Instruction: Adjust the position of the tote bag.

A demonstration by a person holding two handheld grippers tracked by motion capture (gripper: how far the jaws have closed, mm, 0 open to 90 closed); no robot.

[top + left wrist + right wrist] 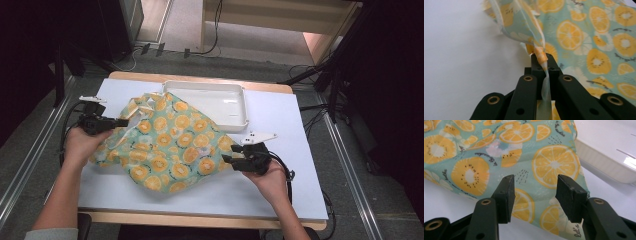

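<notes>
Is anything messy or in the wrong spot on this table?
A bit. The fruit-print cloth lies crumpled and crooked, and one corner flops over the white tray rim. The left gripper is pinching its bunched edge; the right gripper is open beside it. Nothing looks spilled or torn.

Soft printed cloth bag [170, 145], glossy white plastic tray [220, 102].

Table [300, 145] with white top and a light wood edge showing along near and far sides. White rectangular tray [235, 117] lies toward the far edge, near centre, empty inside. Drawstring cloth bag [170, 145], pale green with orange-slice and kiwi print, lies crumpled left of centre; its far corner overlaps the tray's near-left rim. Right part of tabletop bare white
</notes>
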